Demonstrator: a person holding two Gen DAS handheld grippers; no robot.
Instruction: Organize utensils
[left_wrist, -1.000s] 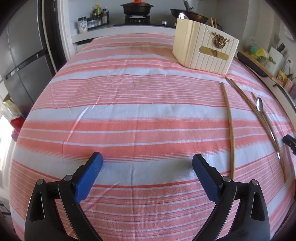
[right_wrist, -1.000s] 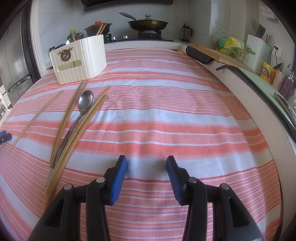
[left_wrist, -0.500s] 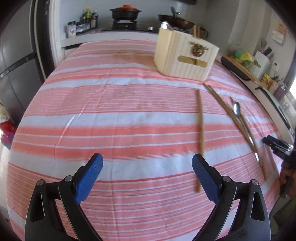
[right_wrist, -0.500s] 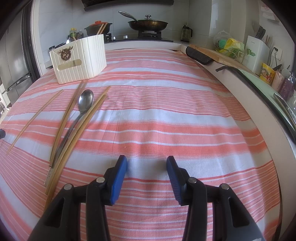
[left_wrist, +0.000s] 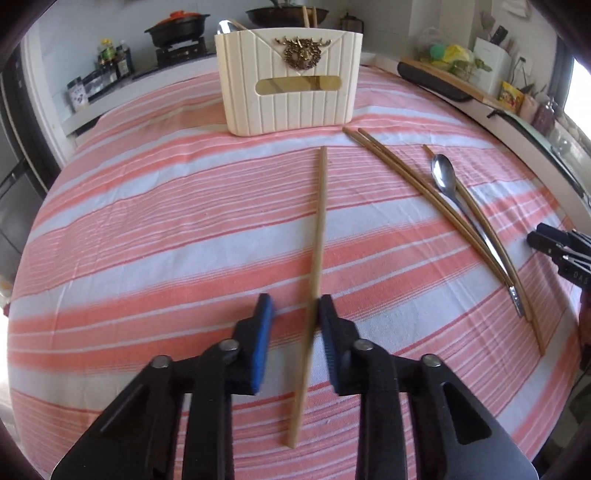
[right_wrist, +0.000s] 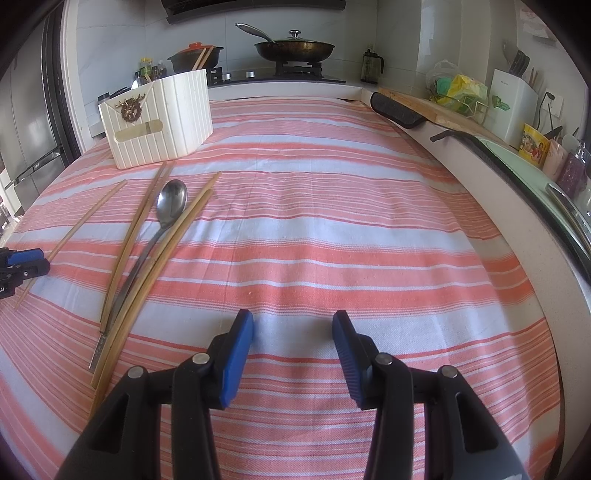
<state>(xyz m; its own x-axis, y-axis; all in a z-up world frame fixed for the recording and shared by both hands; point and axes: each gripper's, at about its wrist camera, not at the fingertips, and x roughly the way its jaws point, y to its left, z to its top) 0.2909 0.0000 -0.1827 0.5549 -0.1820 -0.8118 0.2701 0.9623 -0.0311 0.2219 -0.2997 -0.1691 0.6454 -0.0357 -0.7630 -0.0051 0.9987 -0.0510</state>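
Chopstick (left_wrist: 318, 236) lay alone on the striped cloth (left_wrist: 166, 229), near the cream holder (left_wrist: 291, 79). Thin, light, stiff and likely slick, it sat between the closing jaws of the left gripper (left_wrist: 295, 314), touching the right pad only, near its lower end. The right gripper (right_wrist: 293, 332) stood apart, empty.

Striped cloth (right_wrist: 332, 229); lidded pan (right_wrist: 293, 50) on stove; fridge (right_wrist: 26, 122) left.

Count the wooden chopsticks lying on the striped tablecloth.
5. One slim wooden chopstick lies between the left tool's closing jaws. A pair lies on one side of the steel spoon, another pair on the other. More stand in the ribbed cream holder, partly hidden.
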